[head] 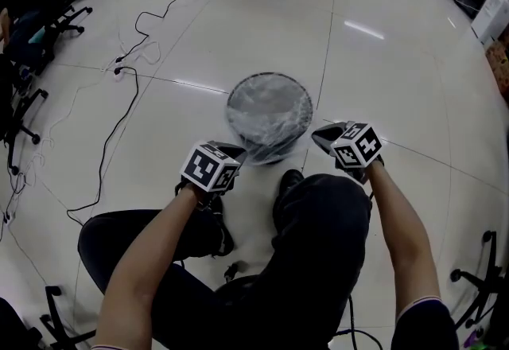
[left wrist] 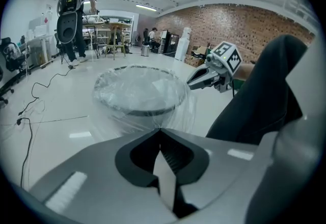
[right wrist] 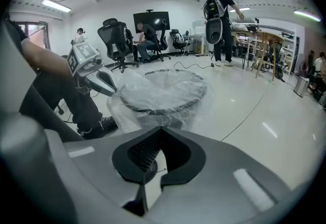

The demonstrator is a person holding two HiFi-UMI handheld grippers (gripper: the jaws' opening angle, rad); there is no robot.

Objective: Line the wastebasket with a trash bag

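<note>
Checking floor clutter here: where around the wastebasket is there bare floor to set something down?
Bare glossy white floor lies right of and beyond the round dark wastebasket draped with a clear plastic bag. The left is crowded with black cables and black office chairs; the near side holds the person's legs, left hand-held gripper and right hand-held gripper.

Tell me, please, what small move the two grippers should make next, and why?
Probably ease both downward and slightly outward. The trash bag already caps the wastebasket rim, but its skirt hangs loose and wrinkled. The left gripper and right gripper are shut at that skirt on opposite sides, seemingly pinching film, so a gentle pull should snug it.
</note>
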